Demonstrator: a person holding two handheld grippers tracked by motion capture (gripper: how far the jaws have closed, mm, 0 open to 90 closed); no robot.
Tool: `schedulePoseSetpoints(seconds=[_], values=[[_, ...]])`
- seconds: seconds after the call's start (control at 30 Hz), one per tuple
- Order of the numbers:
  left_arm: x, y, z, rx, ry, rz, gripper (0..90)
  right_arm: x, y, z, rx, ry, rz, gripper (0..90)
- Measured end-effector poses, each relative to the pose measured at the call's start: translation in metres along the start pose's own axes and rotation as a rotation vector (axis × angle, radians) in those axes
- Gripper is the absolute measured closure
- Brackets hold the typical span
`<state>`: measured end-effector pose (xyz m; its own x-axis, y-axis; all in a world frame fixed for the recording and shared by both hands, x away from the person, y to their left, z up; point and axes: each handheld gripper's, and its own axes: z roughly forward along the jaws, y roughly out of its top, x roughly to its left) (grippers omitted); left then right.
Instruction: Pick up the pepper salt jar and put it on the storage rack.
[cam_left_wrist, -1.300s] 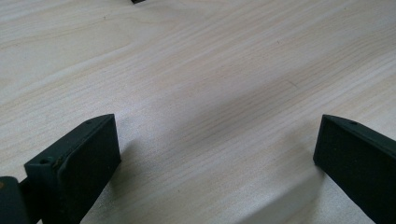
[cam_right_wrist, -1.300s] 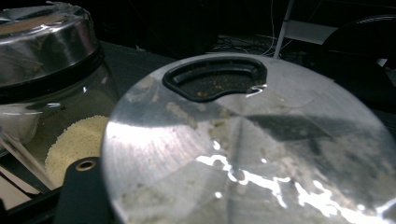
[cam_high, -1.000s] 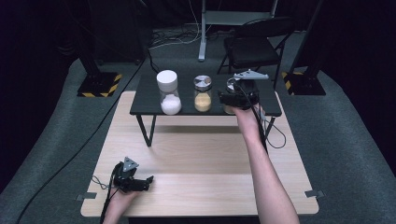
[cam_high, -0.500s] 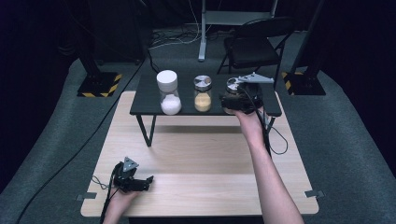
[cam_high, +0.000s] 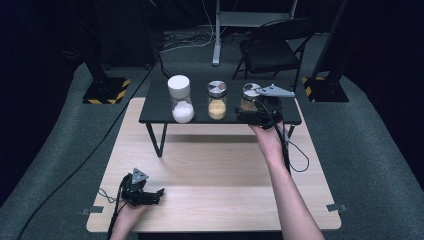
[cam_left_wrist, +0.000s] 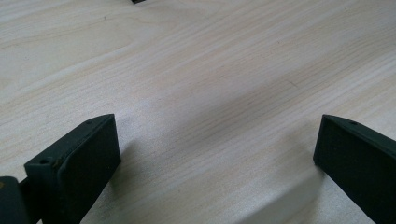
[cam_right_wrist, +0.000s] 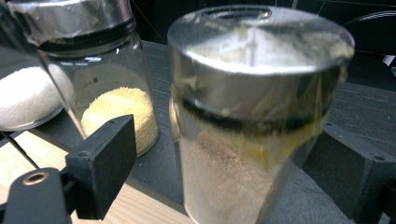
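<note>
Three glass jars stand in a row on a low black shelf. One has a white lid and white powder, one a silver lid and yellow grains, and one on the right has a silver lid and pale brownish contents. My right gripper reaches that right jar from the near side. In the right gripper view the jar stands between the jaws. My right gripper is open, its jaws have just been opening, and a gap shows beside the left pad. My left gripper lies on the wooden table, open with nothing between its jaws.
The shelf stands on the far half of a pale wooden table. A cable loops from the right gripper across the table. Behind the shelf are a folding chair, stand bases with yellow-black tape and floor cables.
The right hand and its gripper have shifted slightly at the right jar, which stands on the shelf. The left gripper has not moved.
</note>
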<state>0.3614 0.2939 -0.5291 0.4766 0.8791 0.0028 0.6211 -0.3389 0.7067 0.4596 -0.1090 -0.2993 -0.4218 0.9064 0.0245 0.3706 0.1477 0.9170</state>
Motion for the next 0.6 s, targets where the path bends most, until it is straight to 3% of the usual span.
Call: schedulePoseSetpoints(seconds=[0.6], values=[[0.0,0.0,0.0,-0.003,-0.001,-0.003,0.2,-0.002,-0.024,-0.011,-0.008,0.005,0.012,10.8]])
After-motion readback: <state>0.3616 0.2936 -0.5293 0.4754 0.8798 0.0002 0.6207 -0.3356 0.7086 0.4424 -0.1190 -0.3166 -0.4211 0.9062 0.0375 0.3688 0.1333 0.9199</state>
